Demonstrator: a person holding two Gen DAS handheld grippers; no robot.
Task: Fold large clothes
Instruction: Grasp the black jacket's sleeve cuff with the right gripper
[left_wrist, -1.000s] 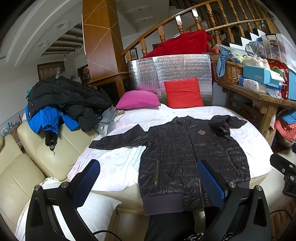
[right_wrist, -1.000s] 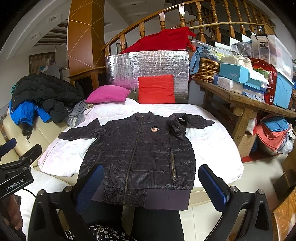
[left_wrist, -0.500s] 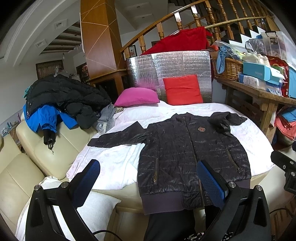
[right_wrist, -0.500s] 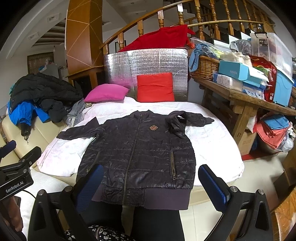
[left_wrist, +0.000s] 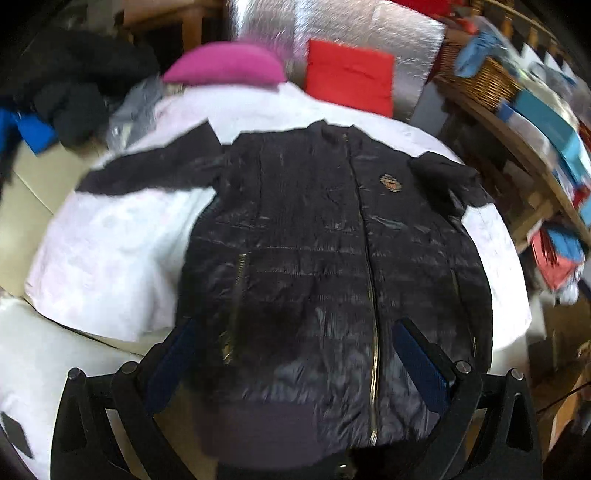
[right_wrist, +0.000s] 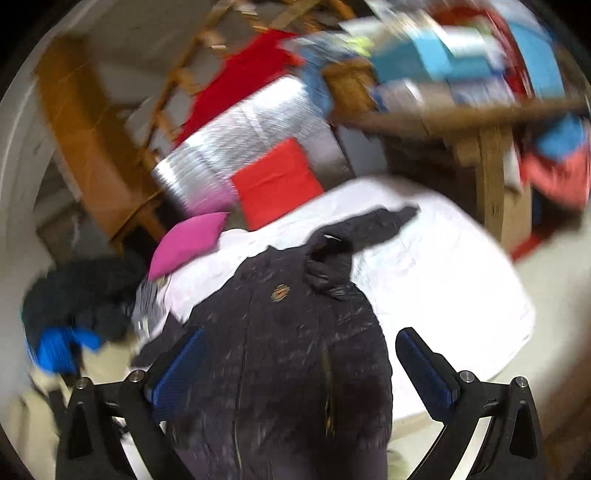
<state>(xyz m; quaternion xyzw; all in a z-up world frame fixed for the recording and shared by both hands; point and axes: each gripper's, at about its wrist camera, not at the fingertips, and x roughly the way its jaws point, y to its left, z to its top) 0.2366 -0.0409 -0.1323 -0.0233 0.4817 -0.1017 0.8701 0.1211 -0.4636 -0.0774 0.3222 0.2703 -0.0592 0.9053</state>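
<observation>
A black quilted jacket (left_wrist: 325, 236) lies face up, zipped, on a white sheet (left_wrist: 110, 251) over a round cushion. Its left sleeve (left_wrist: 147, 173) stretches out to the left; its right sleeve (left_wrist: 447, 177) is bunched at the shoulder. My left gripper (left_wrist: 295, 362) is open and empty, low over the jacket's lower front near the hem. In the right wrist view the jacket (right_wrist: 295, 350) fills the lower middle, blurred, with the bunched sleeve (right_wrist: 354, 232) pointing right. My right gripper (right_wrist: 299, 369) is open and empty, tilted, above the jacket's right side.
A pink pillow (left_wrist: 225, 68) and a red cushion (left_wrist: 351, 81) lean at the back by a silver foil panel (left_wrist: 354, 26). Dark and blue coats (left_wrist: 51, 88) pile on the cream sofa at left. A cluttered wooden table (left_wrist: 517, 140) stands at right.
Both grippers have dropped forward and down toward the jacket, which now looms much larger. The right wrist view has rolled and blurred from fast motion. Both stay open.
</observation>
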